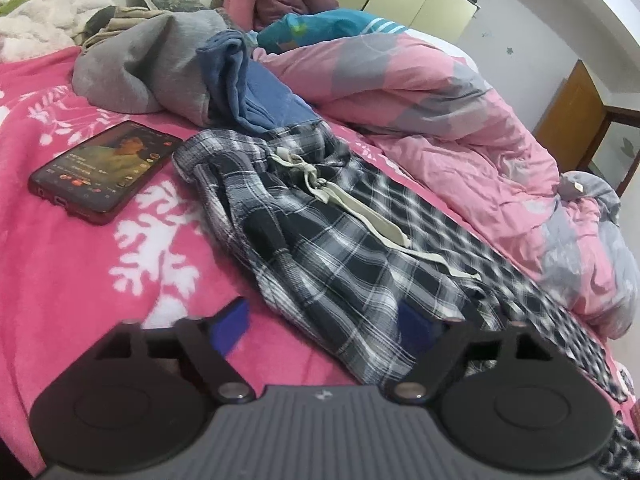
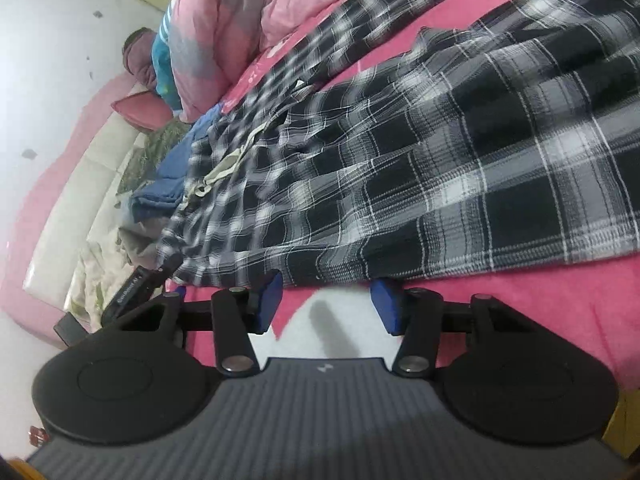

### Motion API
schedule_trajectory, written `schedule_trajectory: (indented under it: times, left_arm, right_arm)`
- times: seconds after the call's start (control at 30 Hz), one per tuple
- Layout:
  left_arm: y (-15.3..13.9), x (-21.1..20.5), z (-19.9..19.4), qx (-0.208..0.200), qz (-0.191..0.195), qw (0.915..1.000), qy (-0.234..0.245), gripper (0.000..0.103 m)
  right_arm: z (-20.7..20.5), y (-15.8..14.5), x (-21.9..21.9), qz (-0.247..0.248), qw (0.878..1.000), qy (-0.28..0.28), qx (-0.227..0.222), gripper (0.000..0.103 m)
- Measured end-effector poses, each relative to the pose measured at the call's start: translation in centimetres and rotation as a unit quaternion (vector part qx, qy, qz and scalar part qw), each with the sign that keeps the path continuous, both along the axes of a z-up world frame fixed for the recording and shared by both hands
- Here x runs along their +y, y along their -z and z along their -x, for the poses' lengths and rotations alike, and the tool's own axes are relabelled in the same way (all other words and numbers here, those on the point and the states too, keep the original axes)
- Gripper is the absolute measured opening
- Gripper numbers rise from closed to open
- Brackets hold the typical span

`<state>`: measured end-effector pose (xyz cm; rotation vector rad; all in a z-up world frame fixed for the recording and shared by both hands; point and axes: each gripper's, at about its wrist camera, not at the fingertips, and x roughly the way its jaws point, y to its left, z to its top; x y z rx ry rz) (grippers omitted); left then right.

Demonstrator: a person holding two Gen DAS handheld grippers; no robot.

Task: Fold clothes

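Left gripper (image 1: 322,330) is spread wide, w/ the plaid pants (image 1: 332,236) lying between and ahead of its pads on the pink blanket (image 1: 80,264). Right gripper (image 2: 325,302) also spread, pants' edge just ahead; phone (image 1: 106,170) front-left of left gripper.

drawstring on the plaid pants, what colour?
Off-white or cream drawstring, against the black, grey and white plaid pants. The left wrist view shows it best.

Black-and-white plaid pants (image 1: 320,236) lying spread and rumpled on pink bedding, cream drawstring (image 1: 344,196) trailing loose at waistband, legs stretching apart.
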<state>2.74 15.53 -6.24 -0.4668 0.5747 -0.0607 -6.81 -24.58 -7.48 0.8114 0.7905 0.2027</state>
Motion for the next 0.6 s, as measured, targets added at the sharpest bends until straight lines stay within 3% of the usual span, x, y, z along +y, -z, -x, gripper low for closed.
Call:
schedule_trajectory:
  times: [0.07, 0.27, 0.3, 0.43, 0.6]
  left_arm:
    - [-0.3, -0.4, 0.2, 0.007, -0.001, 1.0, -0.001, 0.096]
    - [-1.0, -0.8, 0.8, 0.034, 0.001, 0.9994, -0.005, 0.099]
    - [-1.1, -0.9, 0.8, 0.042, -0.01, 0.999, 0.0, 0.099]
    - [-1.4, -2.8, 0.8, 0.072, -0.12, 0.9901, 0.014, 0.099]
    - [-0.6, -4.1, 1.4, 0.079, -0.171, 0.9821, -0.003, 0.103]
  right_arm:
    - [-0.1, -0.1, 0.2, 0.007, 1.0, -0.002, 0.0, 0.049]
    - [0.2, -0.1, 0.3, 0.008, 1.0, 0.0, -0.002, 0.05]
    - [0.2, -0.2, 0.3, 0.01, 1.0, -0.001, -0.003, 0.05]
    - [0.4, -0.2, 0.5, 0.018, 1.0, -0.008, -0.009, 0.053]
    - [0.4, -0.2, 0.6, 0.021, 1.0, -0.013, -0.016, 0.056]
